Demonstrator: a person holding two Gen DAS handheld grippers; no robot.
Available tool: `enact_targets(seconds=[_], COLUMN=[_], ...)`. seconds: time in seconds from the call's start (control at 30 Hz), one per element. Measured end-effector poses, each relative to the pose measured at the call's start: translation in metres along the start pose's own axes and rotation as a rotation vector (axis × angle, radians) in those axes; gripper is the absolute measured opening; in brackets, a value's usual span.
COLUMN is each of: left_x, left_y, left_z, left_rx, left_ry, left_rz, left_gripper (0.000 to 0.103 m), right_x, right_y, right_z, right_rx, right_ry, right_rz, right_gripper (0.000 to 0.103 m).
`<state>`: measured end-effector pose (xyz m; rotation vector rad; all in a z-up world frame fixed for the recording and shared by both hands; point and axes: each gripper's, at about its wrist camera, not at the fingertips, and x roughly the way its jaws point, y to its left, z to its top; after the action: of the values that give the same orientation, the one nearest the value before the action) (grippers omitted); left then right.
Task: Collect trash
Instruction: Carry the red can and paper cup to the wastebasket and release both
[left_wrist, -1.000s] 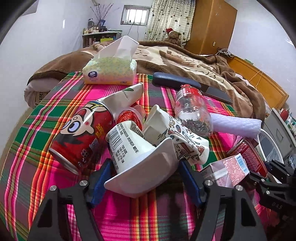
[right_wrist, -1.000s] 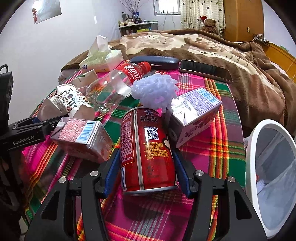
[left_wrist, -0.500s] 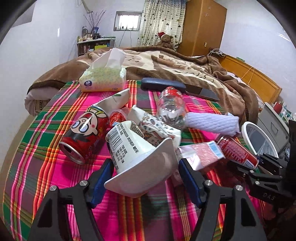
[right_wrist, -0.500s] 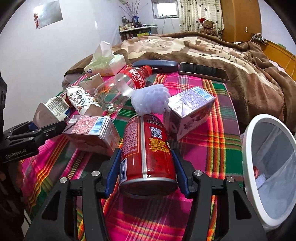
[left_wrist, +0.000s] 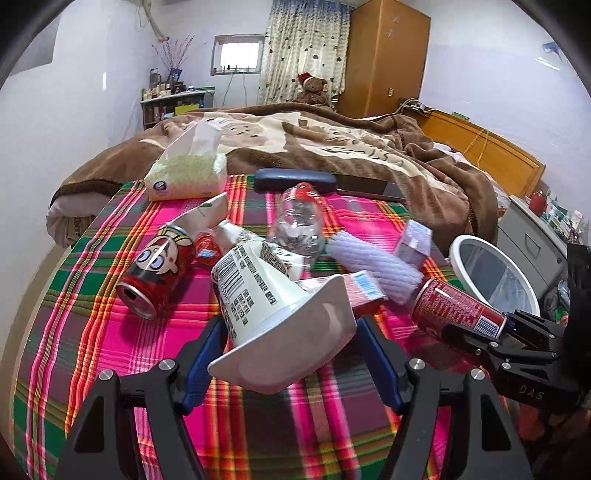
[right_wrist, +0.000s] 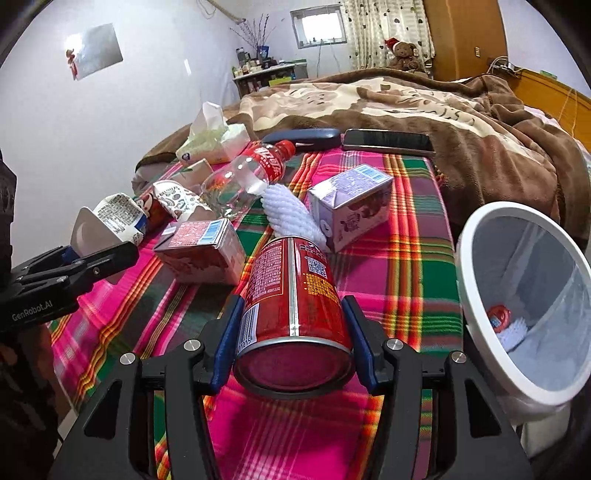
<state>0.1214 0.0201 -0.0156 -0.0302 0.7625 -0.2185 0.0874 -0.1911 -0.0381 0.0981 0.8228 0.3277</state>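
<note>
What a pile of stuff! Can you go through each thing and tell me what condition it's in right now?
left gripper: shut on the white paper cup.
white paper cup: squashed, held.
right gripper: shut on the red can.
red can: held.
cartoon can: lying down, opened.
plastic bottle: empty, lying down, capped.
trash bin: open, some trash inside.
tissue pack: open, tissue sticking out.

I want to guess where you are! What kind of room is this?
Most likely a bedroom. A bed with a brown blanket fills the back, a teddy bear sits beyond it, and a wooden wardrobe stands by the curtains.
</note>
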Motion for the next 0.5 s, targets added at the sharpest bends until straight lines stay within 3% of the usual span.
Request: enact_targets(seconds=[0.5], left_x=[-0.015], left_y=[-0.073], left_z=[0.01], left_rx=[0.133], left_ry=[-0.028], left_rz=[-0.092], left_gripper=[0.072], right_x=[-0.044], right_y=[-0.031], right_z=[0.003], right_rx=[0.077], right_ry=[-0.122], right_rz=[-0.072], right_gripper=[0.055])
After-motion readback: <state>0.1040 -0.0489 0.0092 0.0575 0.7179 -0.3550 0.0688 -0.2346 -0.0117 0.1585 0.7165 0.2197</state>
